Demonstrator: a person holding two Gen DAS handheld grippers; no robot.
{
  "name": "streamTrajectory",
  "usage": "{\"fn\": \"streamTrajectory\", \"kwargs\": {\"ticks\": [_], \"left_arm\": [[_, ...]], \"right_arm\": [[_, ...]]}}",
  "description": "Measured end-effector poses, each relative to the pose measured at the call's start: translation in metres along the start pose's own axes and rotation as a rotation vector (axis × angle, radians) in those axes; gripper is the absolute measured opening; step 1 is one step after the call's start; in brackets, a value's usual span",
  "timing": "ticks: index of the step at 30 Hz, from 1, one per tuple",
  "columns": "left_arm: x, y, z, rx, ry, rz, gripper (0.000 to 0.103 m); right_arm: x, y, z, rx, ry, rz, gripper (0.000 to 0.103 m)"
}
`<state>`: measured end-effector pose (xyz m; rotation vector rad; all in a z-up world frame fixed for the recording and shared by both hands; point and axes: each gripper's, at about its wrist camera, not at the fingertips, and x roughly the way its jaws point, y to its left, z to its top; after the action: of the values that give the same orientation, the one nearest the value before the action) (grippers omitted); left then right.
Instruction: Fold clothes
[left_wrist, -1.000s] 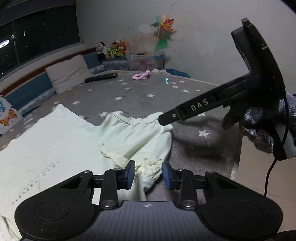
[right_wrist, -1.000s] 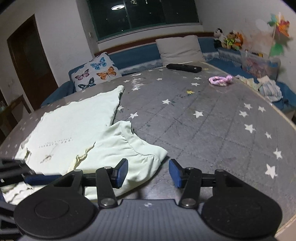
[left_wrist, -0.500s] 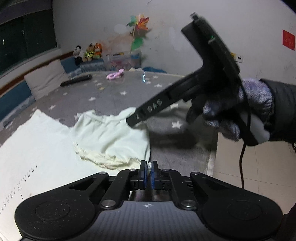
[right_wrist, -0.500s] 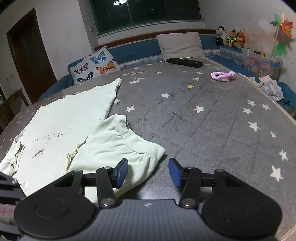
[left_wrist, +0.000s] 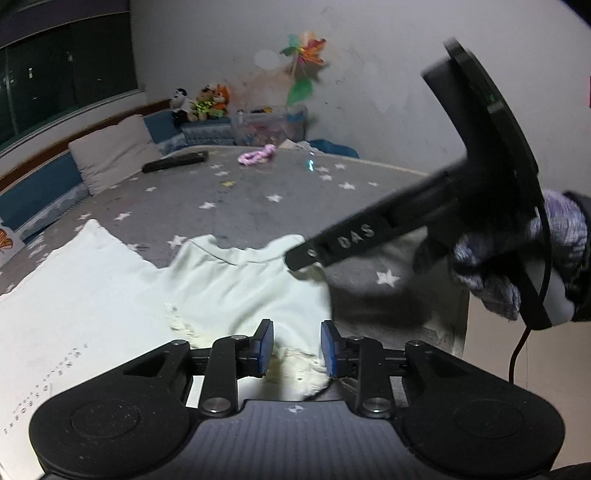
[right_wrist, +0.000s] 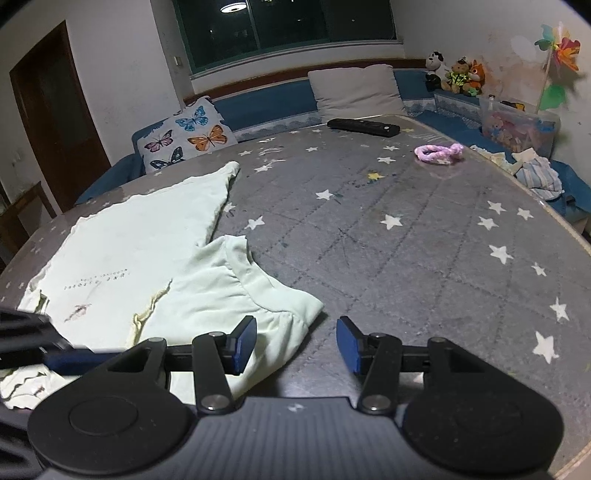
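Pale green soft-knit garment (right_wrist: 122, 258) lies flat on grey star-print worktop (right_wrist: 424, 236), one sleeve folded over w/ frilly lace hem. Left hand-held gripper (left_wrist: 296, 347) released, blue pads straddling lace edge w/o pinching. Right hand-held gripper (right_wrist: 295, 341) also released, wide gap, left pad over sleeve cuff. Pink braided loop (right_wrist: 439, 153) & black remote (right_wrist: 364, 127) at far side.
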<state>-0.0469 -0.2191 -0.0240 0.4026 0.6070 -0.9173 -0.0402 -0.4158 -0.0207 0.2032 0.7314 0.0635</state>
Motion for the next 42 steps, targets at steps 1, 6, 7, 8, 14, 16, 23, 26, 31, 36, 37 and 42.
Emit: {"fn": "streamTrajectory", "kwargs": {"ticks": [1,6,7,8,14,16,23,26,31,36,37,42], "left_arm": [[0.003,-0.001,0.000,0.005,0.006,0.001,0.031],[0.008,-0.011,-0.003,0.024,0.007,0.003,0.005],[0.005,-0.012,-0.003,0.020,-0.004,-0.009,0.002],[0.002,-0.012,-0.003,0.016,-0.015,-0.022,0.002],[0.004,-0.016,-0.006,0.019,0.001,-0.047,0.002],[0.004,-0.017,-0.006,0.014,0.008,-0.051,0.003],[-0.021,-0.006,-0.005,0.006,-0.028,-0.051,0.007],[-0.027,0.007,-0.007,-0.031,-0.023,-0.001,0.008],[-0.022,0.014,-0.011,-0.054,0.003,0.025,0.008],[-0.018,0.015,-0.014,-0.058,0.016,0.019,0.008],[-0.017,0.015,-0.015,-0.059,0.018,0.018,0.008],[-0.014,0.015,-0.018,-0.063,0.031,0.011,0.008]], "right_arm": [[0.001,0.000,0.000,-0.001,0.001,0.001,0.049],[0.002,0.001,-0.001,-0.003,0.007,0.011,0.049],[0.002,0.001,-0.001,-0.002,0.008,0.011,0.049],[0.003,0.001,-0.002,0.000,0.008,0.011,0.049],[0.001,-0.002,0.000,0.006,-0.005,0.008,0.048],[0.000,-0.002,0.001,0.008,-0.011,0.006,0.048],[-0.009,0.013,0.011,-0.046,-0.056,0.054,0.048],[-0.006,0.025,0.016,-0.086,-0.056,0.105,0.048],[0.008,0.043,0.024,-0.134,-0.044,0.178,0.046],[0.034,0.063,0.032,-0.176,-0.031,0.240,0.043],[0.040,0.066,0.033,-0.188,-0.028,0.248,0.043],[0.067,0.063,0.035,-0.172,-0.001,0.194,0.040]]}}
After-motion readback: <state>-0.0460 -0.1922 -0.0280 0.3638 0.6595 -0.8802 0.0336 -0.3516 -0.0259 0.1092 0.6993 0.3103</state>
